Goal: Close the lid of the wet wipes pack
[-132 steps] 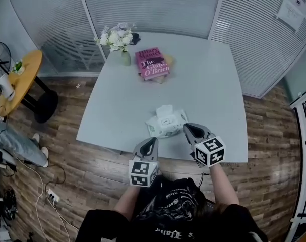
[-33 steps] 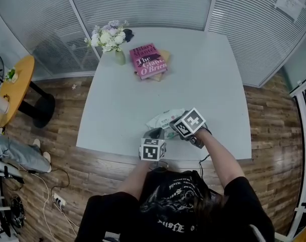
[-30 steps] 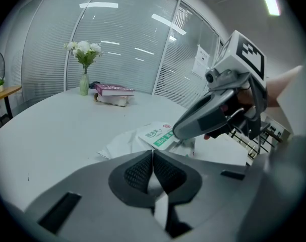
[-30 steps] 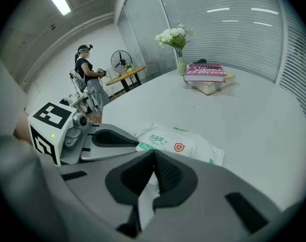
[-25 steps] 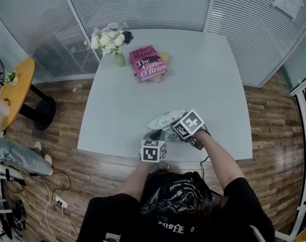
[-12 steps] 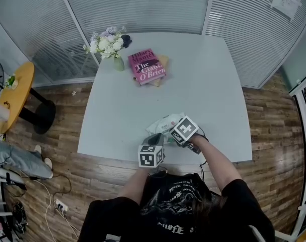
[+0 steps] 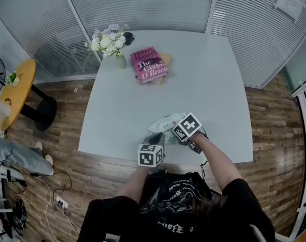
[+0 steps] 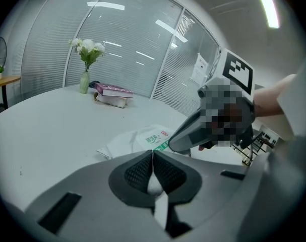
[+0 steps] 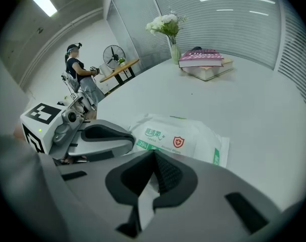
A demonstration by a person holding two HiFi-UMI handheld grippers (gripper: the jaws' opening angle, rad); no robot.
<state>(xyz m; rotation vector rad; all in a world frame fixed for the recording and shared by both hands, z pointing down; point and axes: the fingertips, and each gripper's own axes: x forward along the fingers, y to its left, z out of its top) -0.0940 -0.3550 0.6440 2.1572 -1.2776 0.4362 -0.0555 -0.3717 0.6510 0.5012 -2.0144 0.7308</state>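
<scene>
The white wet wipes pack (image 7: 164,122) lies flat near the table's front edge, green print and a red shield on top (image 9: 179,137). Nothing sticks up from it, and I cannot make out its lid. My left gripper (image 7: 157,136) is shut and empty, its tips just short of the pack's near side (image 8: 145,138). My right gripper (image 7: 175,130) is shut too, nothing between its fingers, and hovers over the pack's right end. In the left gripper view the right gripper (image 8: 203,127) hangs over the pack. In the right gripper view the left gripper (image 9: 100,134) sits beside the pack.
The pale grey table (image 7: 208,79) carries a pink book on a stack (image 7: 151,63) and a vase of white flowers (image 7: 110,40) at the far side. A round yellow side table (image 7: 14,84) stands left. A person (image 9: 81,79) and a fan (image 9: 114,54) are beyond.
Five seconds ago a white wipe and flap stood up from the pack and both grippers were apart at the table edge. Both now sit close at the flat pack; little motion lately.
</scene>
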